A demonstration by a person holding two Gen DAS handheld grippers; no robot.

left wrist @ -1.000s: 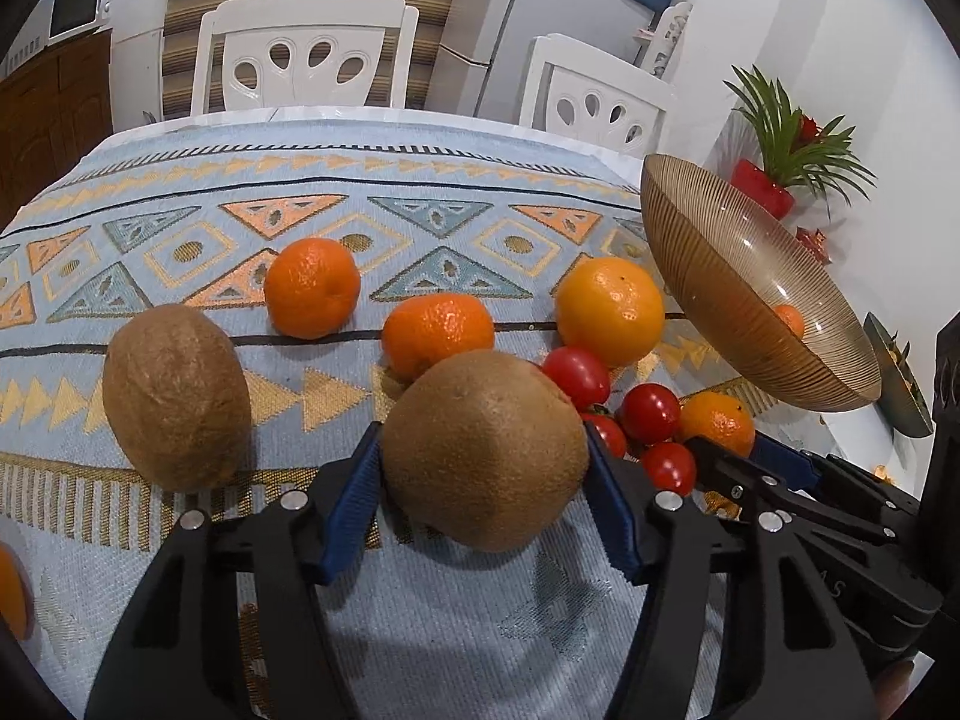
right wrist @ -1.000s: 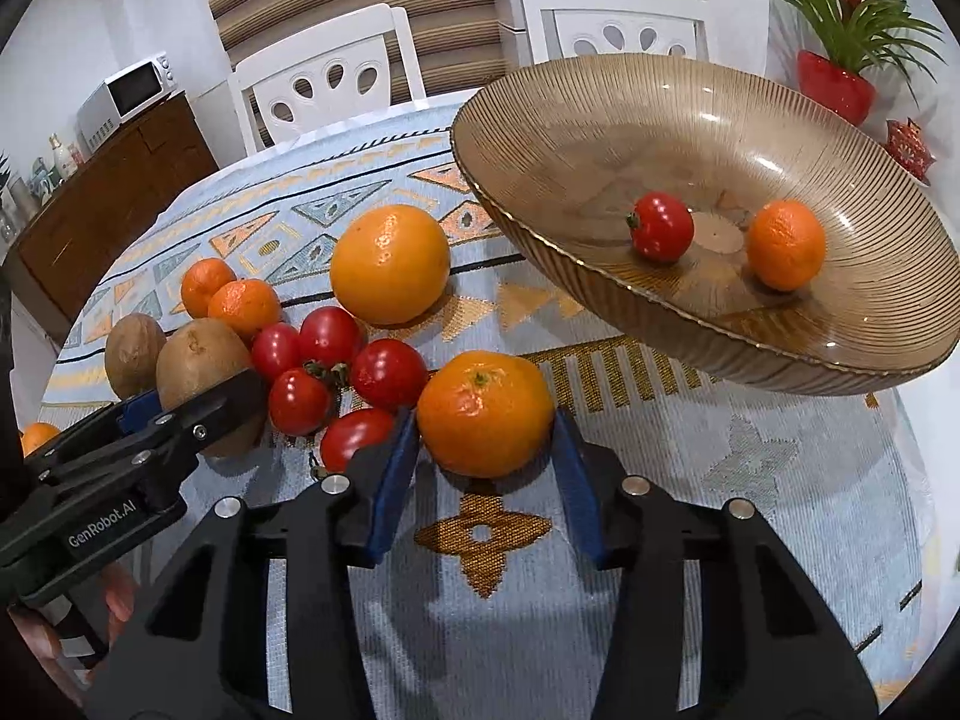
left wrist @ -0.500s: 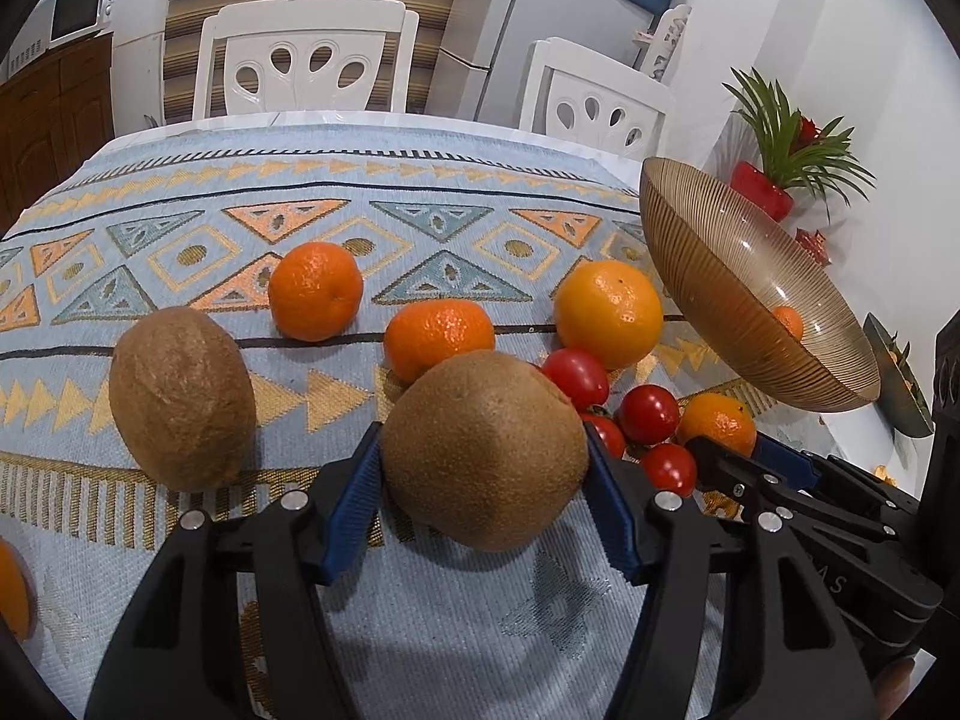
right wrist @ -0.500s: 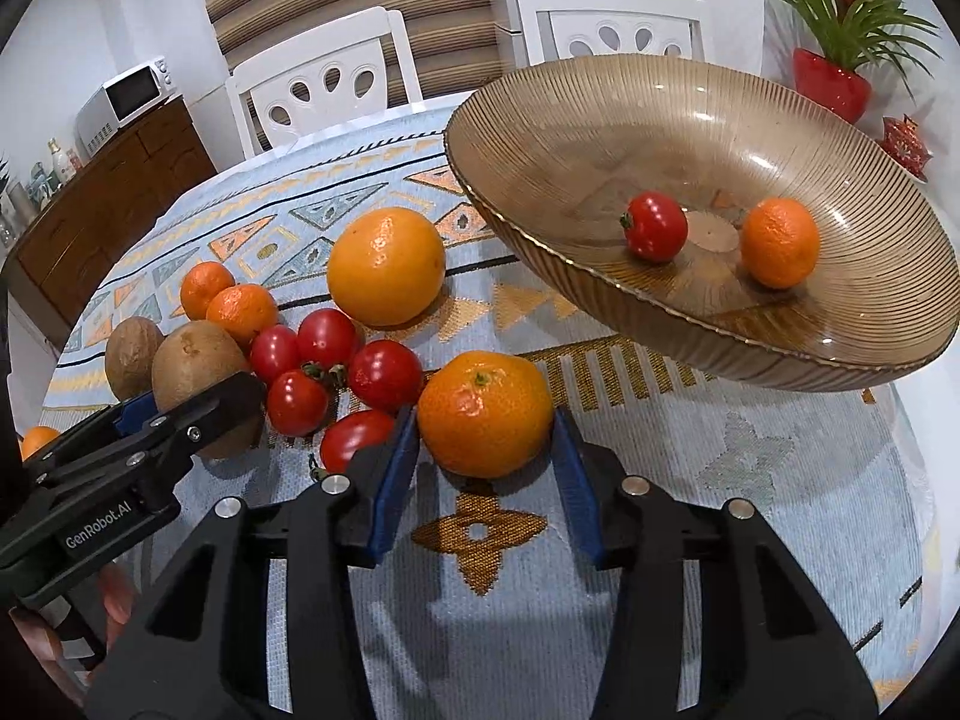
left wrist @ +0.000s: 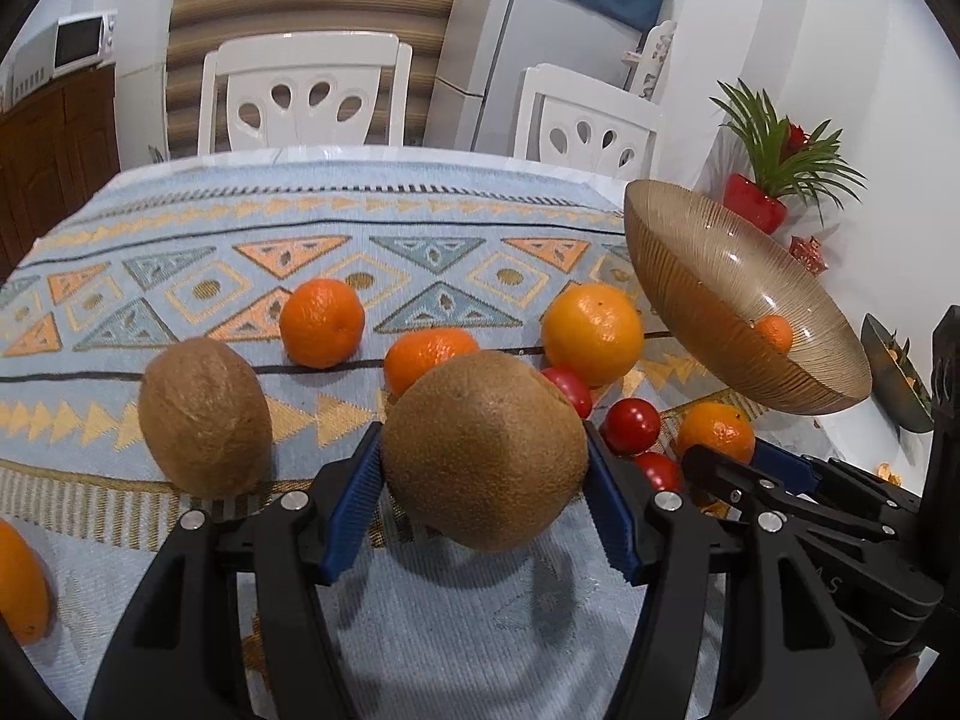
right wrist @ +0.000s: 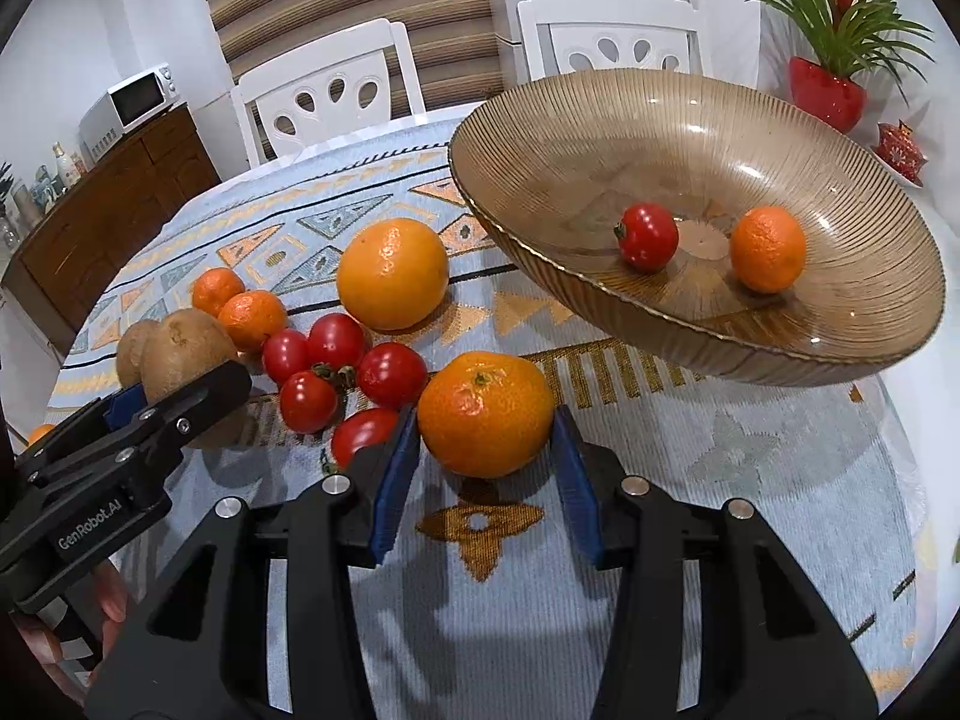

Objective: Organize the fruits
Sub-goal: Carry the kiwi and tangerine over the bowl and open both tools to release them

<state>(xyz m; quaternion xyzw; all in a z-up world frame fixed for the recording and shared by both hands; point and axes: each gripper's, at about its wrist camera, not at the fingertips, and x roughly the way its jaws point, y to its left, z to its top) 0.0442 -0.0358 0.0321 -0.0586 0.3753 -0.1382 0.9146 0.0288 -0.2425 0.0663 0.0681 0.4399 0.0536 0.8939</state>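
Observation:
My left gripper (left wrist: 483, 480) is shut on a brown kiwi (left wrist: 485, 449) and holds it just above the patterned cloth. My right gripper (right wrist: 485, 456) is shut on a mandarin (right wrist: 485, 413) low over the cloth, in front of the amber glass bowl (right wrist: 750, 120). The bowl holds one tomato (right wrist: 648, 237) and one mandarin (right wrist: 768, 249). A second kiwi (left wrist: 204, 417), two mandarins (left wrist: 322, 322), a large orange (left wrist: 592, 334) and several cherry tomatoes (right wrist: 336, 369) lie on the cloth between the grippers.
Two white chairs (left wrist: 306, 96) stand behind the table. A red potted plant (left wrist: 756, 204) is beyond the bowl at the right. Another orange fruit (left wrist: 21, 582) lies at the left edge. A small dark dish (left wrist: 894, 378) sits at the far right.
My left gripper has lifted the kiwi slightly off the cloth and shifted a little. My right gripper and its mandarin have barely moved.

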